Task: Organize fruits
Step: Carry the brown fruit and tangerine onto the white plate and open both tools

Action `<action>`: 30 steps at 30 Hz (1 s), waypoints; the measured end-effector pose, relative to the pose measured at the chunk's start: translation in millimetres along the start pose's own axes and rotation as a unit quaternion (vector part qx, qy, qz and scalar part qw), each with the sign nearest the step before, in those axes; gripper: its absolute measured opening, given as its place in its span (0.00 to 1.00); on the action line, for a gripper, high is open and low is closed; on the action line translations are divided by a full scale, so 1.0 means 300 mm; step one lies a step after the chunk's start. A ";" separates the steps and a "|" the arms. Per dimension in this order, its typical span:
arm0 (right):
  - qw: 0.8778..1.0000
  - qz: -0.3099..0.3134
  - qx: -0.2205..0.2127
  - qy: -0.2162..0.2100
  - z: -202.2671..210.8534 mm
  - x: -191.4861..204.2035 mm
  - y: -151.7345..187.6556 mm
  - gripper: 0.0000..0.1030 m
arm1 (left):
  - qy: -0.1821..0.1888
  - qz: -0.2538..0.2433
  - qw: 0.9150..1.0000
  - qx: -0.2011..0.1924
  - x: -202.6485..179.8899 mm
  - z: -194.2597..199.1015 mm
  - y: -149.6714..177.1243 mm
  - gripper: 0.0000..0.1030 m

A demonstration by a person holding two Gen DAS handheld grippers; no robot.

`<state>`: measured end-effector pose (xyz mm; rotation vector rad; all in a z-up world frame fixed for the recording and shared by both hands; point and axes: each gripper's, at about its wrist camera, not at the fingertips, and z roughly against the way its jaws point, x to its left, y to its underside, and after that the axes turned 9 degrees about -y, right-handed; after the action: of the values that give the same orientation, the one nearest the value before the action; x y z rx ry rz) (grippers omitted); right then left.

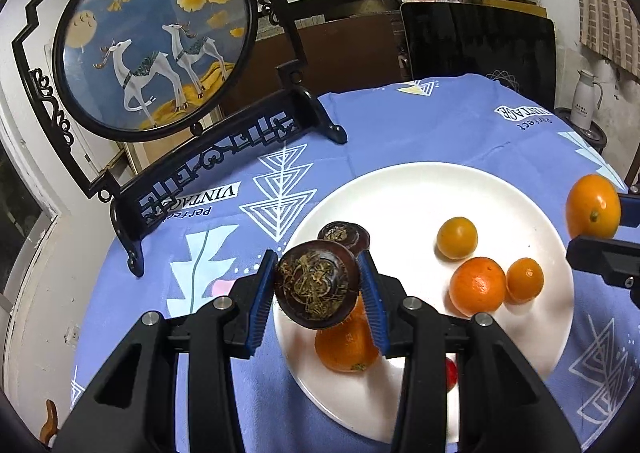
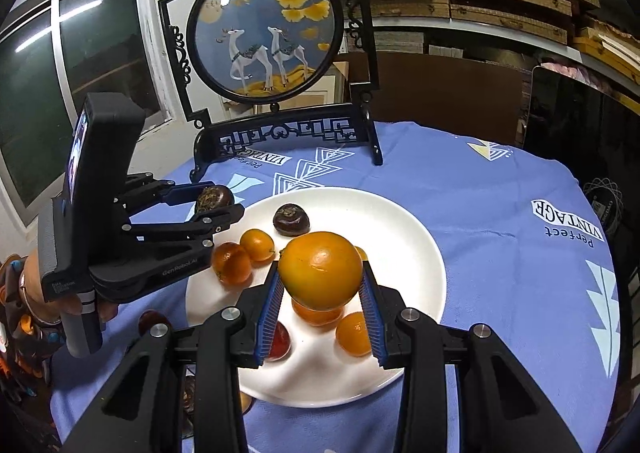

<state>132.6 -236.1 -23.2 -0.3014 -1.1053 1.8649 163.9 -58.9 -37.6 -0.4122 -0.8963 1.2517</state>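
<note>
While the dark chestnut-like fruit is sitting pinched between the blue pads of the left gripper, just above the near-left rim of the white plate, the right gripper is clamping a large orange fruit over the small oranges below its tips. Judgement: each load is best lowered onto bare plate beside its own kind, the second dark fruit lying just beyond the left tips, before easing the jaws apart so nothing rolls onto the blue cloth.

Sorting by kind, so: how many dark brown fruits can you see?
2. One dark brown fruit is clamped in the left gripper; a second dark fruit lies on the white plate, far side. Half-hidden dark shapes on the cloth could be more.
</note>
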 end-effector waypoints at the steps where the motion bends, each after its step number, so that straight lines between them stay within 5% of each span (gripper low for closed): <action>1: 1.000 -0.001 0.002 0.000 -0.006 -0.003 0.001 0.37 | 0.000 0.000 1.000 0.002 -0.002 -0.004 -0.002 0.39; 17: 0.999 -0.025 0.014 0.026 -0.194 -0.055 -0.097 0.38 | -0.012 -0.009 0.998 0.062 -0.073 -0.154 -0.079 0.40; 19: 0.999 -0.026 0.014 0.040 -0.213 -0.066 -0.095 0.48 | -0.027 -0.007 0.998 0.064 -0.073 -0.163 -0.077 0.68; 20: 0.999 -0.030 0.005 0.043 -0.208 -0.070 -0.093 0.52 | -0.030 -0.003 0.998 0.059 -0.066 -0.158 -0.073 0.71; 30: 1.000 -0.015 0.000 0.001 0.013 0.040 0.088 0.60 | 0.004 0.035 0.998 0.044 0.120 -0.009 0.028 0.72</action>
<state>108.2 -233.5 -39.1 -0.2842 -1.1026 1.8382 162.2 -22.2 -32.4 -0.3810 -0.8233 1.3471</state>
